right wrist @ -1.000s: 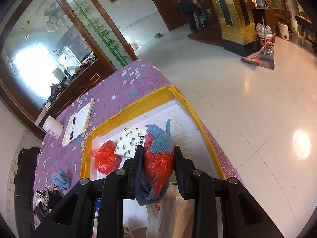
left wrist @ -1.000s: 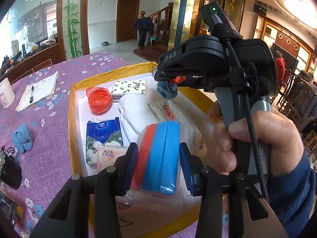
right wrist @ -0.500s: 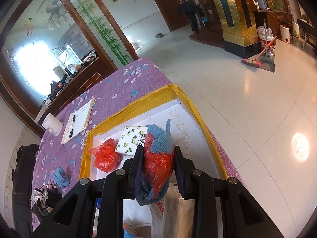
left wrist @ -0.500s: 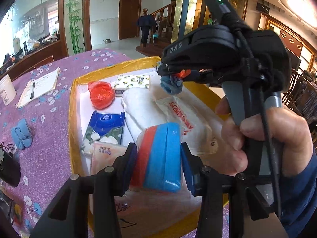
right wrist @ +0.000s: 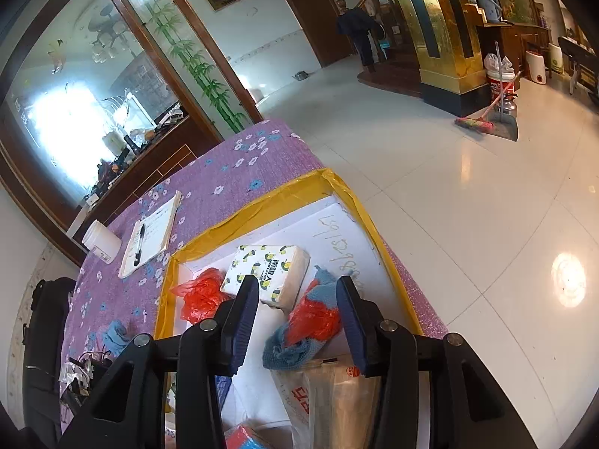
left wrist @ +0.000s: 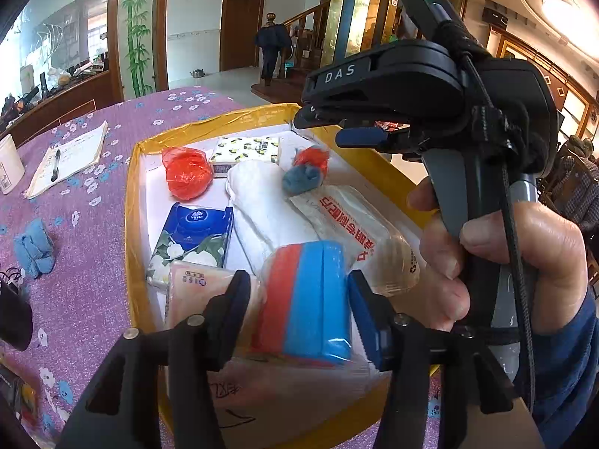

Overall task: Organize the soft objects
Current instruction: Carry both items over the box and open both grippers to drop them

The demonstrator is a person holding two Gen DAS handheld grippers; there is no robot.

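Observation:
A yellow-rimmed tray (left wrist: 131, 202) on the purple tablecloth holds soft packs. My left gripper (left wrist: 299, 299) is open around a red and blue sponge pack (left wrist: 307, 299) lying in the tray's near part. My right gripper (right wrist: 297, 321) is open above a blue knit cloth with red plastic (right wrist: 307, 325), which lies in the tray; it also shows in the left wrist view (left wrist: 305, 174). A red plastic bundle (left wrist: 185, 173), a lemon-print tissue pack (left wrist: 247, 149), a white towel (left wrist: 262, 209) and a blue tissue pack (left wrist: 194, 235) lie in the tray.
A second blue knit cloth (left wrist: 33, 249) lies on the tablecloth left of the tray. A notepad with a pen (left wrist: 71, 157) and a white jar (left wrist: 9, 164) stand further back. The table's right edge (right wrist: 411, 273) drops to a tiled floor.
My right gripper opened and let go of the blue knit cloth, which now lies in the tray. My left gripper opened a little around the sponge pack.

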